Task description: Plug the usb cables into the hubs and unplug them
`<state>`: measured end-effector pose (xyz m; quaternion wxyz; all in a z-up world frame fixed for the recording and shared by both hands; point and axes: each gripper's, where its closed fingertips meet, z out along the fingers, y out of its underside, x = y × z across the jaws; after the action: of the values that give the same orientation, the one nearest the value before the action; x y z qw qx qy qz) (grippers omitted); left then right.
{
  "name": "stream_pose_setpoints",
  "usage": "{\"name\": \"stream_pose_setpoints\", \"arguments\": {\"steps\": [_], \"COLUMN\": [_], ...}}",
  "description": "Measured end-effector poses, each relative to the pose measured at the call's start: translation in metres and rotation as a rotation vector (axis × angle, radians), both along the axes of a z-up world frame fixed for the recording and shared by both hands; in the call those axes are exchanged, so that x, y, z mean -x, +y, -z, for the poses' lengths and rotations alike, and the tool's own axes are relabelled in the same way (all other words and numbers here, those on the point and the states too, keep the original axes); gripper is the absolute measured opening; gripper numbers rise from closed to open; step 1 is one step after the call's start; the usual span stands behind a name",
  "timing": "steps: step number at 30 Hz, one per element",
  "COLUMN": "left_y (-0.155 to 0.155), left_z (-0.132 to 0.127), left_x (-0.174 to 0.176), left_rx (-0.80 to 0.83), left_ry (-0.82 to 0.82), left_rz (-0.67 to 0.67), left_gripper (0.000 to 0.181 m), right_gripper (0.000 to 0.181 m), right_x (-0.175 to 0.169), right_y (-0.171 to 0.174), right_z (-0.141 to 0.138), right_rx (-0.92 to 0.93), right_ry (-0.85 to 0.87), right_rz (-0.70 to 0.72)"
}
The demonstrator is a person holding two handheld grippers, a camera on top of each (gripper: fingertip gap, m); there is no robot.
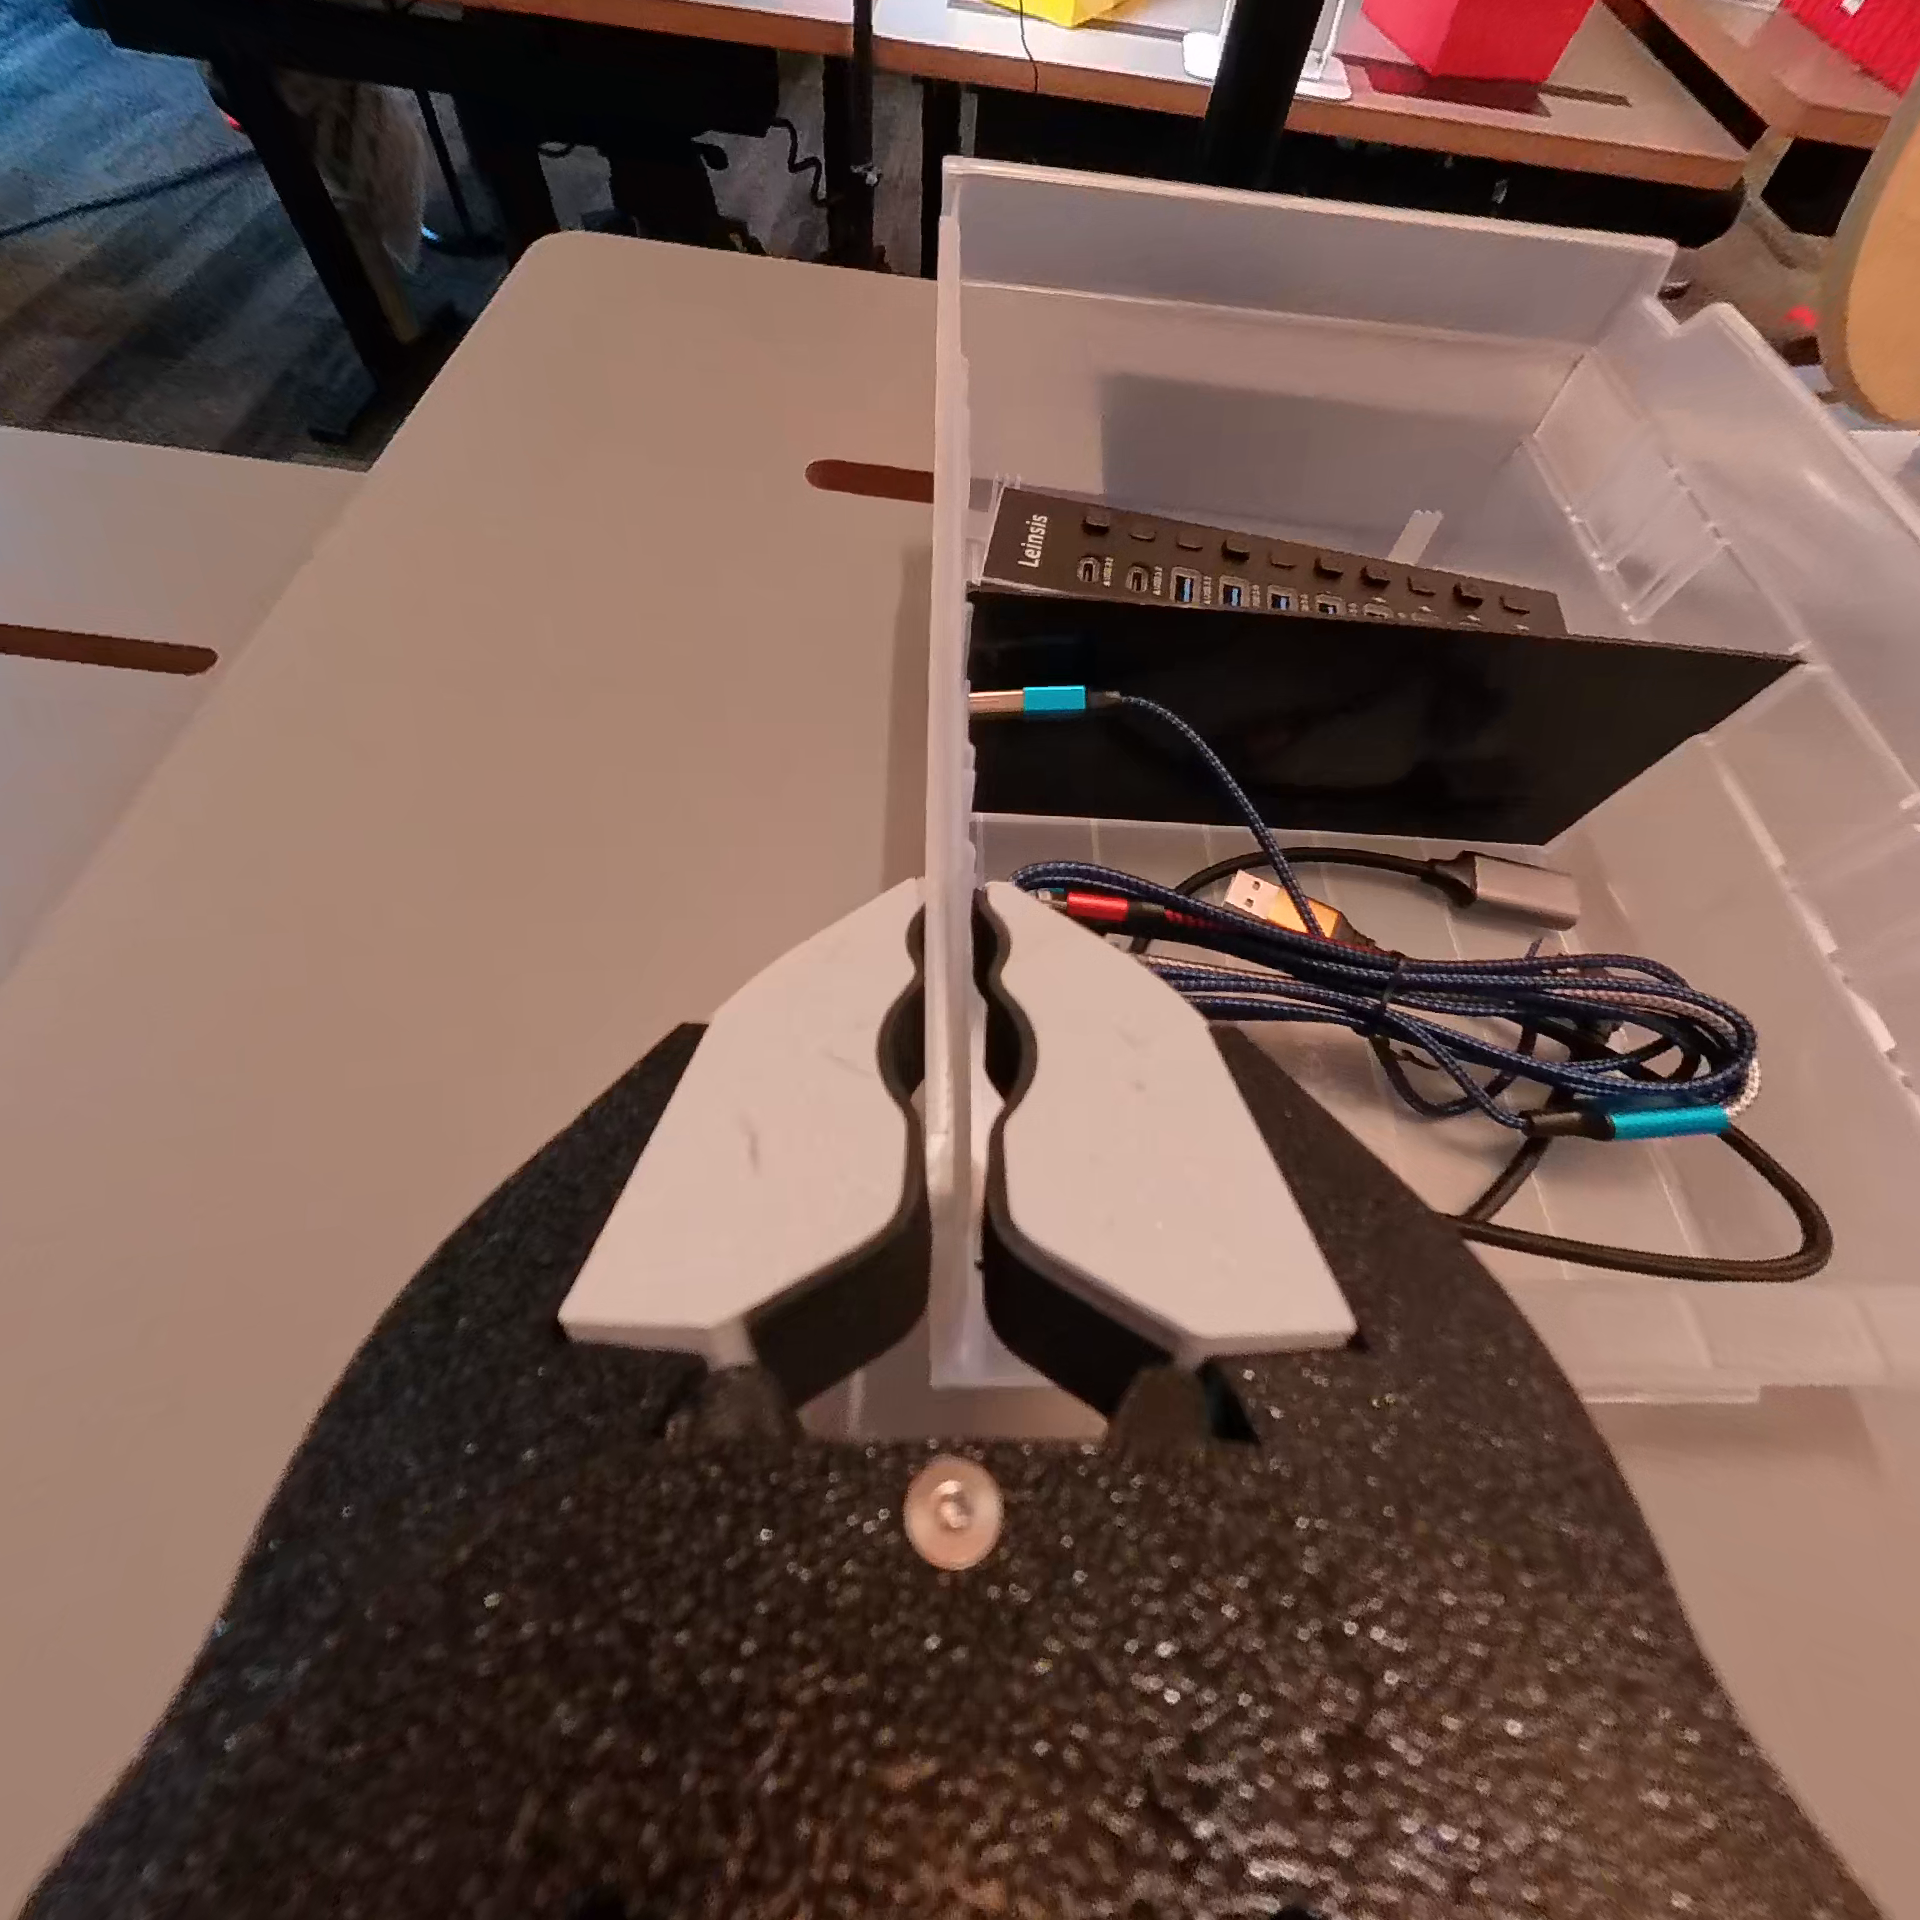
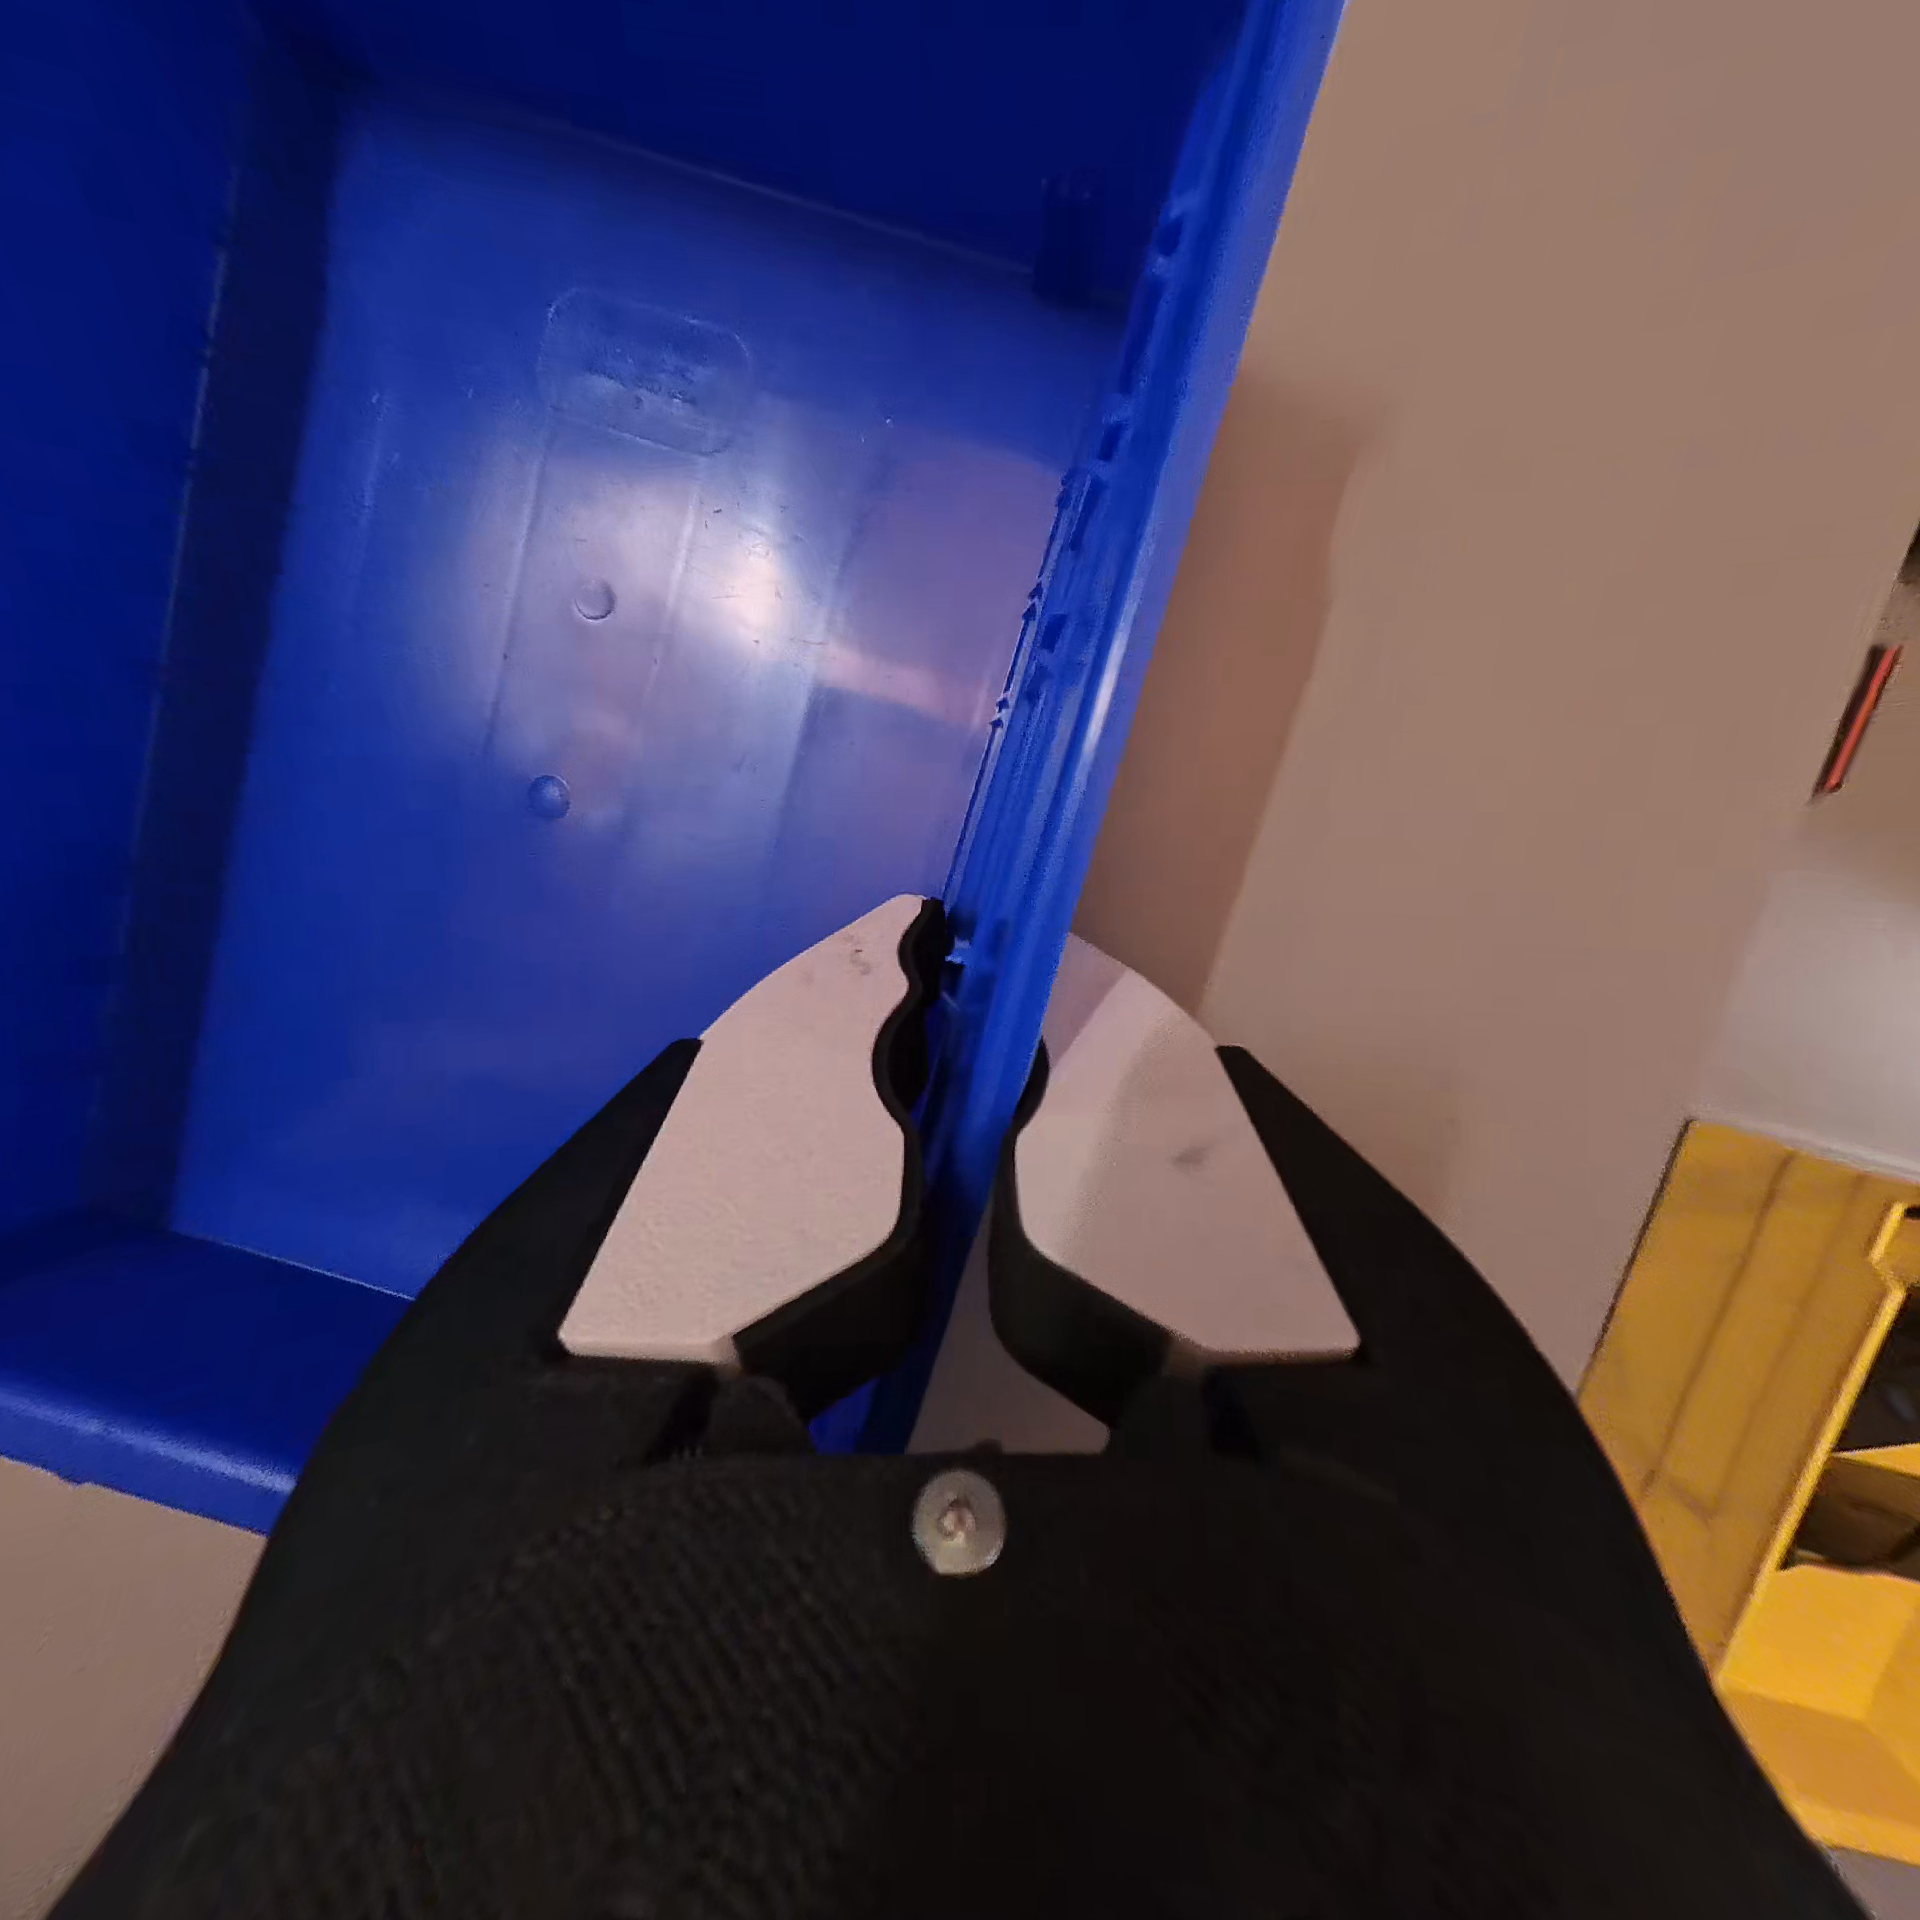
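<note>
Clear plastic bin (image 1: 1714,540) on the pale grey desk (image 1: 520,831), near wall pinched in the left hand-held gripper (image 1: 951,920). Inside: black multi-port USB hub (image 1: 1278,582) leaning against the far wall; blue braided USB cables (image 1: 1455,1008) coiled on the floor, one teal-collared plug (image 1: 1049,702) lifted beside the near wall. Blue plastic bin (image 2: 623,623), right wall clamped in the right hand-held gripper (image 2: 997,935).

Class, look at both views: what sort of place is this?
Probably an office or lab workspace: a grey table holds a clear bin with a black hub and cables, other desks stand behind, plus a blue bin.
</note>
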<state>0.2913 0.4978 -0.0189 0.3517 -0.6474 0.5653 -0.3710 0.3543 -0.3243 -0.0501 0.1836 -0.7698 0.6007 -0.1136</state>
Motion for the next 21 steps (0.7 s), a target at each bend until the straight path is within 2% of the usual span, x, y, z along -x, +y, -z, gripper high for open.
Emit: {"name": "stream_pose_setpoints", "arguments": {"steps": [5,9,13,14,16,17,21], "left_y": [-0.002,-0.003,-0.013,-0.017,-0.027,-0.032,-0.051], "left_z": [0.001,-0.01,-0.032,-0.039,-0.057,-0.066,-0.084], "left_x": [0.0,0.0,-0.008,-0.012,-0.024,-0.031,-0.066], "left_rx": [-0.017,-0.162,-0.364,-0.414,-0.504,-0.544,-0.689], "left_ry": [0.027,0.038,0.025,0.021,-0.004,-0.015,0.023], "left_rz": [0.049,0.128,0.263,0.302,0.377,0.418,0.618], "left_gripper": [0.005,0.02,0.039,0.039,0.045,0.048,0.065], "right_gripper": [0.012,0.05,0.07,0.073,0.098,0.103,0.105], "right_x": [-0.014,-0.013,-0.001,0.007,0.025,0.034,0.074], "right_y": [0.004,-0.005,-0.003,0.007,0.02,0.032,0.116], "right_z": [-0.001,-0.015,-0.06,-0.072,-0.092,-0.098,-0.104], "right_rx": [0.074,0.209,0.266,0.243,0.284,0.287,-0.022], "right_ry": [-0.06,-0.18,-0.353,-0.387,-0.427,-0.441,-0.456], "right_rz": [-0.053,-0.053,-0.007,-0.034,-0.092,-0.128,-0.308]}}
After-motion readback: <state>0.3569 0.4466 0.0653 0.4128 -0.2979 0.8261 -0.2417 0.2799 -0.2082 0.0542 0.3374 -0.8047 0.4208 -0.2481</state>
